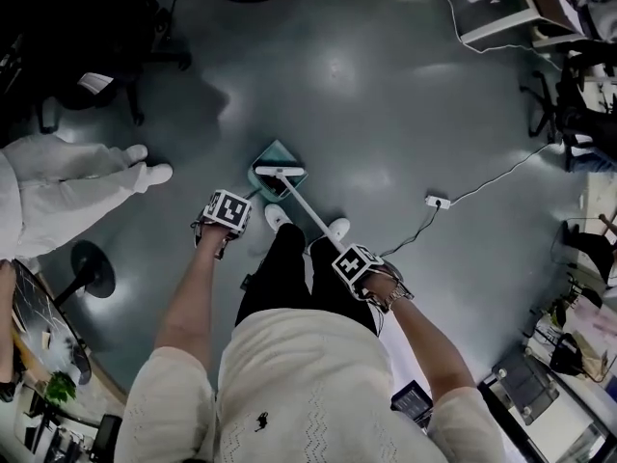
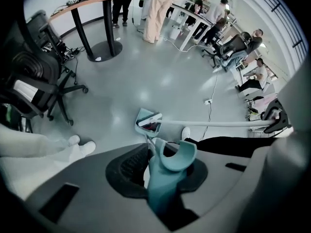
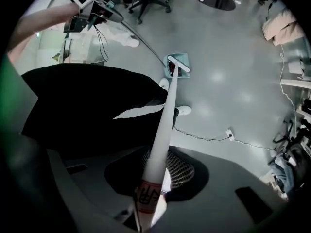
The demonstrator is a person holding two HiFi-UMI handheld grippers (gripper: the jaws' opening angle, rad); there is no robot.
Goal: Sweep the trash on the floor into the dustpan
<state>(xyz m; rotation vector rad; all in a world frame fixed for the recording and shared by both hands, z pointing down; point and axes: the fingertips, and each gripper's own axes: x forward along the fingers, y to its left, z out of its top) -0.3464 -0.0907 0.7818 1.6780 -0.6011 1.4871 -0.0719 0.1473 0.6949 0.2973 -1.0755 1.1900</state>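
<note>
A teal dustpan stands on the grey floor just ahead of the person's white shoes. Its teal handle runs up into my left gripper, which is shut on it. The white broom head rests across the dustpan's mouth. The broom's long white handle slants back into my right gripper, shut on the handle near a red-printed label. In the left gripper view the dustpan shows dark bits under the broom head. No loose trash is visible on the floor.
A second person in white trousers and white shoes stands close on the left. A white power strip with its cable lies on the floor at the right. Office chairs, a round table base and desks ring the open floor.
</note>
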